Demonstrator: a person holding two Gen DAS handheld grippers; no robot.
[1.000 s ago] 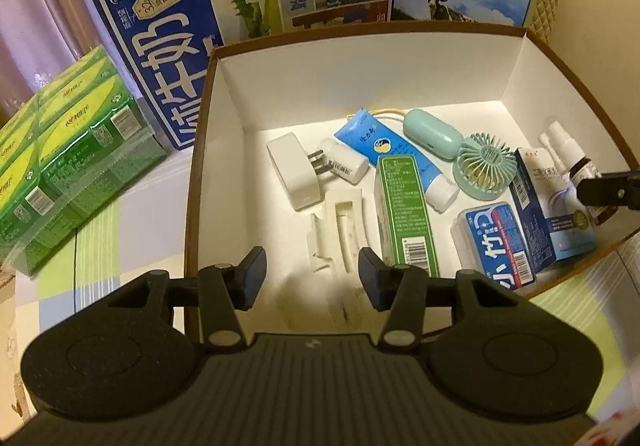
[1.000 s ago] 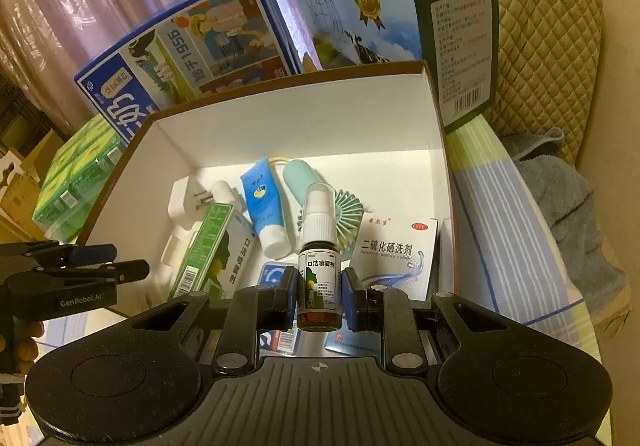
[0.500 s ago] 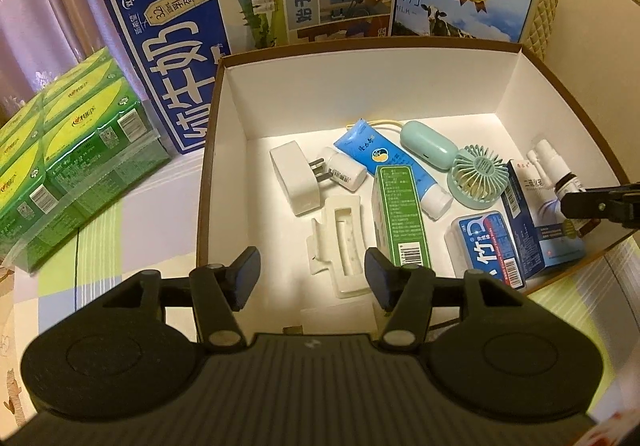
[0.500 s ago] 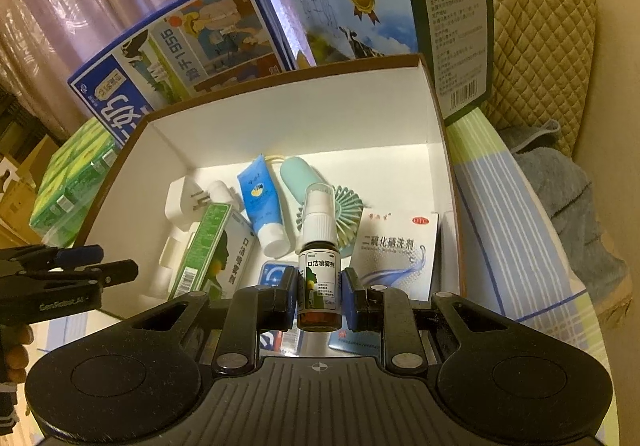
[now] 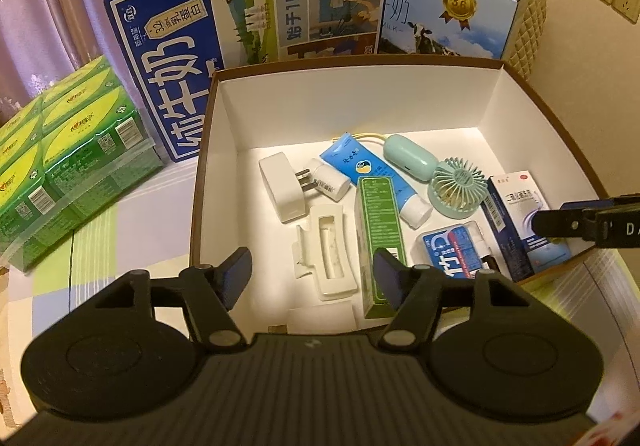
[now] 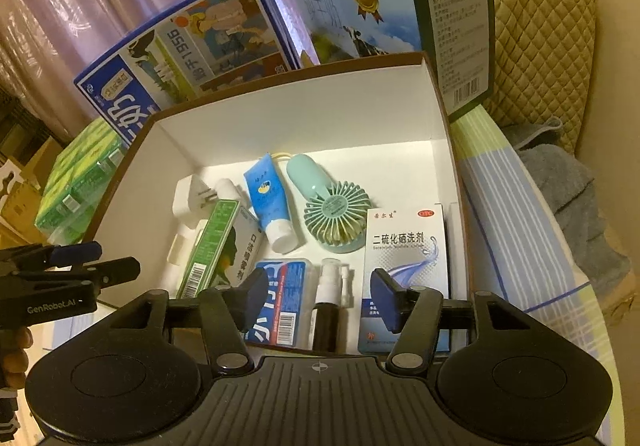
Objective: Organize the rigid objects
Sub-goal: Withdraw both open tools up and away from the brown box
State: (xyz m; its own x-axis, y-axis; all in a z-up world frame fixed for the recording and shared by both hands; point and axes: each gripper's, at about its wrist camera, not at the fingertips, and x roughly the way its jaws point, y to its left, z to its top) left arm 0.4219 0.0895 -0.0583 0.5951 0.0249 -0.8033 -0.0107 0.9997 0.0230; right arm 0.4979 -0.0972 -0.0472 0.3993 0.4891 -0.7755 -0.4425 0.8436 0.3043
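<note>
The right tongs (image 6: 318,296) are hovering over the near edge of an open white-lined box (image 6: 304,118), their jaws having just been opening; they are standing apart with nothing pressed between them. A small spray bottle (image 6: 330,294) is lying inside the box below them, between a blue floss case (image 6: 280,298) and a white-and-blue medicine carton (image 6: 404,246). The left tongs (image 5: 312,276) are also gaping, widening, holding nothing, above a white hair clip (image 5: 326,246) beside a green carton (image 5: 380,230)
</note>
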